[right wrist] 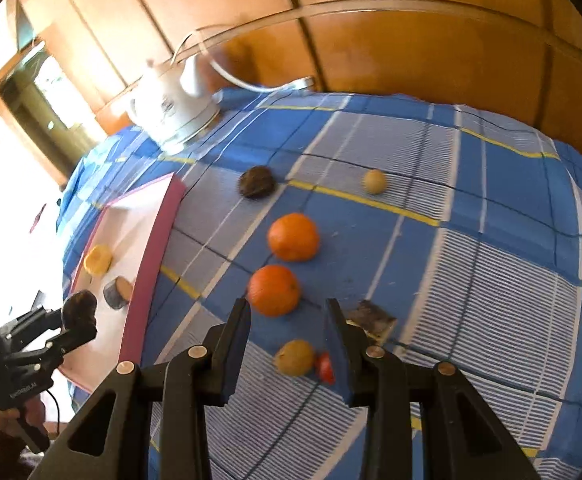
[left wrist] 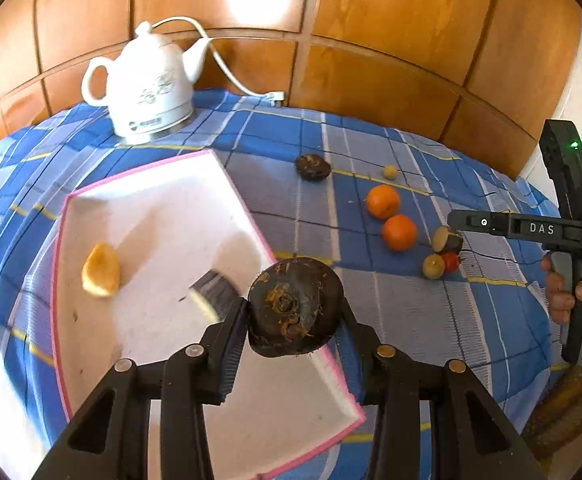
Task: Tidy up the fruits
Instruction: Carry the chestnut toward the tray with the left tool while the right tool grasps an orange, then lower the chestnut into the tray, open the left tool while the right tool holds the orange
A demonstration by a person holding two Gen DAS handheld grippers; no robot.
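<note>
The dark brown, rough-skinned round fruit (left wrist: 295,308) is clamped between the pads of the left gripper (left wrist: 295,312) and carried over the near edge of the white shallow tray w/ pink rim (left wrist: 163,204), prob. so it can be dropped inside w/ the sorted pieces. Already in the tray: a pale yellow fruit half (left wrist: 101,270) and a dark-skinned cut piece w/ pale face (left wrist: 211,294).

The right gripper (right wrist: 289,312) is held tilted down over the blue checked tablecloth (right wrist: 491,240); its jaws are parted, nothing between the pads, so nothing is gripped. It is aimed at the loose cluster, likely for the next pick. Just ahead of its fingertips sits the nearer orange round citrus (right wrist: 274,290), w/ a second orange citrus (right wrist: 293,237) beyond. Under the jaws lie a yellowish small fruit (right wrist: 295,357) touching a red small fruit (right wrist: 325,366); a dark cut chunk (right wrist: 371,318) is beside the right finger. Farther off: another dark brown fruit (right wrist: 257,187) and a small pale yellow ball-like fruit (right wrist: 374,181), well apart.

A white ceramic electric kettle (left wrist: 147,84) is left at the table's back, clear of the work.
</note>
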